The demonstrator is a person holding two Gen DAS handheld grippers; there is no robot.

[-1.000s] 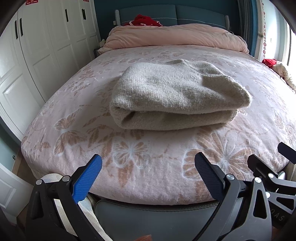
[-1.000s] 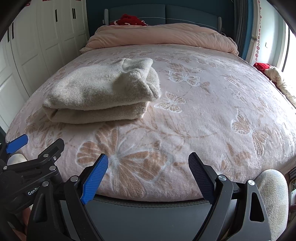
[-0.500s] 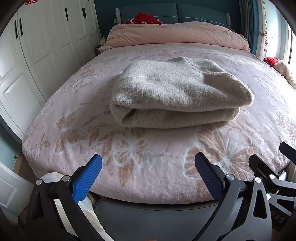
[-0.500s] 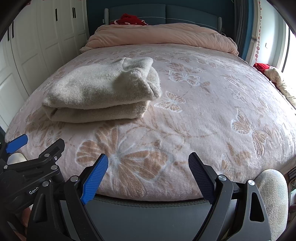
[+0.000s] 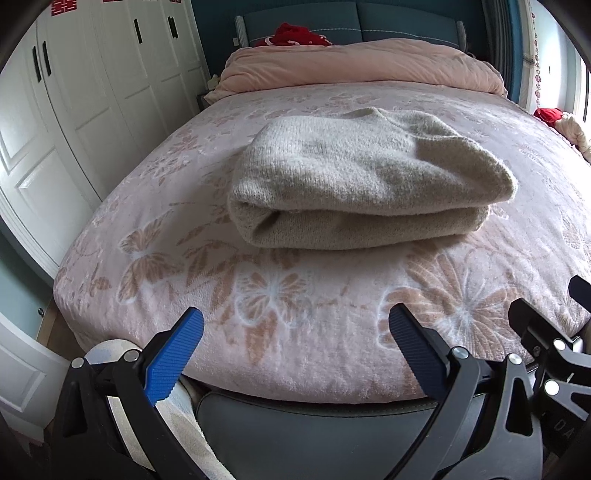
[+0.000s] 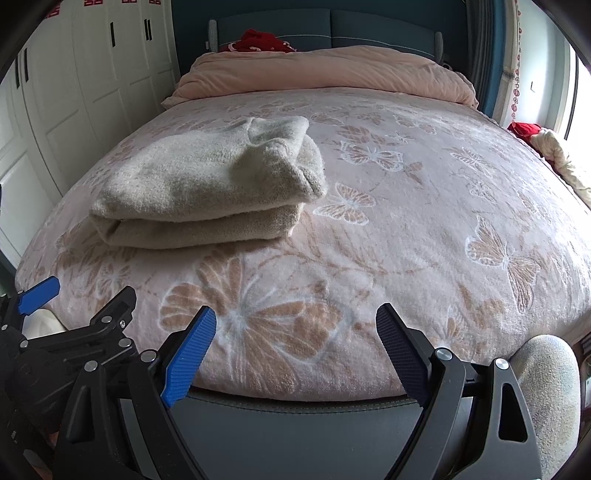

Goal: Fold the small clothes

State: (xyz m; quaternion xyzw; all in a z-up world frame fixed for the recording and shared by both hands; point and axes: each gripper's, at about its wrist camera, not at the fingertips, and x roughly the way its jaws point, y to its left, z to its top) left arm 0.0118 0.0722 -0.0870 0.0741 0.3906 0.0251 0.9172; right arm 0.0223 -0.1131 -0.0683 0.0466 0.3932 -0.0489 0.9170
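Note:
A beige knitted sweater [image 5: 365, 177] lies folded into a thick bundle on the pink butterfly-print bedspread [image 5: 277, 295]. It also shows in the right wrist view [image 6: 207, 184], toward the left. My left gripper [image 5: 295, 343] is open and empty, hovering at the foot edge of the bed, well short of the sweater. My right gripper [image 6: 295, 339] is open and empty too, at the foot edge, to the right of the sweater. The left gripper's body [image 6: 66, 332] shows at the lower left of the right wrist view.
A rolled pink duvet [image 5: 362, 66] lies across the head of the bed, with a red item [image 5: 295, 35] behind it. White wardrobe doors [image 5: 74, 92] stand along the left. The dark bed frame edge [image 6: 295, 410] lies just below both grippers. Red and cream clothes [image 6: 546, 144] sit at the right.
Both grippers stay open and nearly still. The left wrist view has shifted slightly toward the sweater. The sweater has not moved.

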